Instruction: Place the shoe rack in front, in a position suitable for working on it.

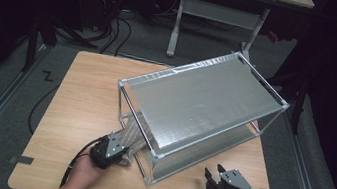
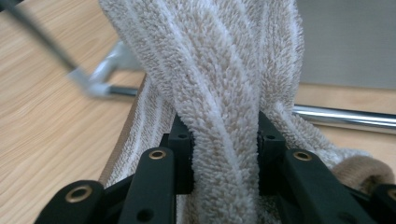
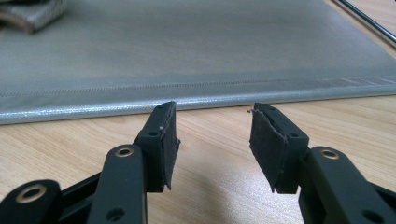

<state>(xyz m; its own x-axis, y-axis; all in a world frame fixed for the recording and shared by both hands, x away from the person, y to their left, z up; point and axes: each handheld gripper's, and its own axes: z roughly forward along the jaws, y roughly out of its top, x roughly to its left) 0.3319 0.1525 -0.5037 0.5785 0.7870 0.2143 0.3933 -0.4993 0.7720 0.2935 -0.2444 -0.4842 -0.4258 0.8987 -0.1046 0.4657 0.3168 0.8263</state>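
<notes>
A beige towel with pale stripes (image 2: pixel 219 84) runs up from between the jaws of my left gripper (image 2: pixel 224 140), whose pads press on a bunched fold of it. From above, the towel (image 1: pixel 131 132) lies at the near left end of a two-shelf metal rack (image 1: pixel 200 104), partly under the top shelf, with the left gripper (image 1: pixel 123 147) at its near end. My right gripper (image 1: pixel 213 172) rests on the table in front of the rack's near right side. Its jaws (image 3: pixel 212 140) stand open with nothing between them, facing the grey lower shelf (image 3: pixel 187 56).
The rack stands at an angle on a wooden table (image 1: pixel 79 101), and its chrome bar (image 2: pixel 345 116) crosses behind the towel. A folded bit of cloth (image 3: pixel 32 14) sits at the far left of the lower shelf. Bare table lies left of the rack.
</notes>
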